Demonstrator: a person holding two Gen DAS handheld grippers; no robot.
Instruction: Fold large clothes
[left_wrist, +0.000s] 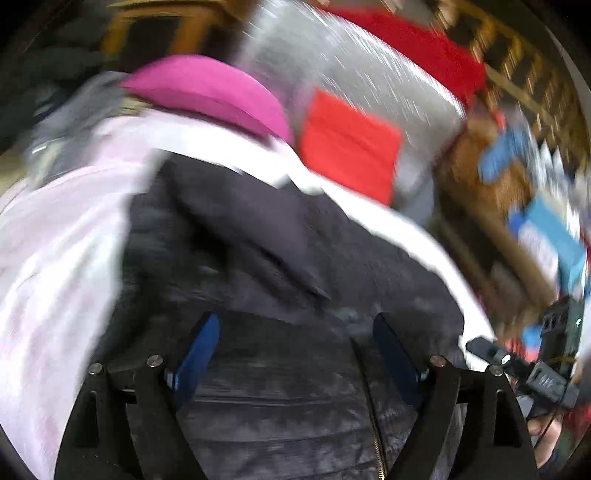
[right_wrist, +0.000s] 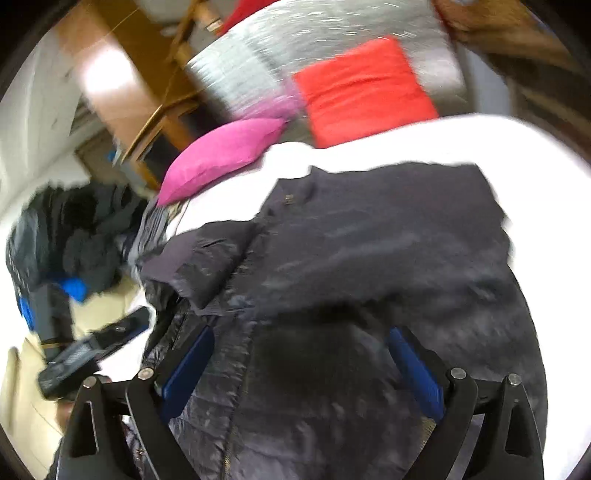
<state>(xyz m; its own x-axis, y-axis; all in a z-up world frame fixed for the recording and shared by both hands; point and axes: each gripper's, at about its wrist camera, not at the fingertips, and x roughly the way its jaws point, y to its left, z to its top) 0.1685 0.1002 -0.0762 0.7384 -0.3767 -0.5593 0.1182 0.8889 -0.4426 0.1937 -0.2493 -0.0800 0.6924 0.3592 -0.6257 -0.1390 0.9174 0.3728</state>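
Blue-padded left tongs (left_wrist: 291, 354) and right tongs (right_wrist: 301, 365) both stand apart, empty, above a dark quilted jacket (right_wrist: 354, 266) with a zip, spread on the white bed (right_wrist: 424, 136). Beyond it lie a red cushion (right_wrist: 362, 88) and a pink pillow (right_wrist: 221, 155); left, blurred, perhaps a pile of dark clothes (right_wrist: 74, 236).

1 jacket (right_wrist: 369, 240), 2 cushions (right_wrist: 221, 155).

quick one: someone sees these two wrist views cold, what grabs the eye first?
The dark puffer jacket, spread on the white bedding, fills the middle of both views, under both open grippers. Behind it, bright colour pops: a magenta pillow at its upper left and a red cushion on the grey cover.
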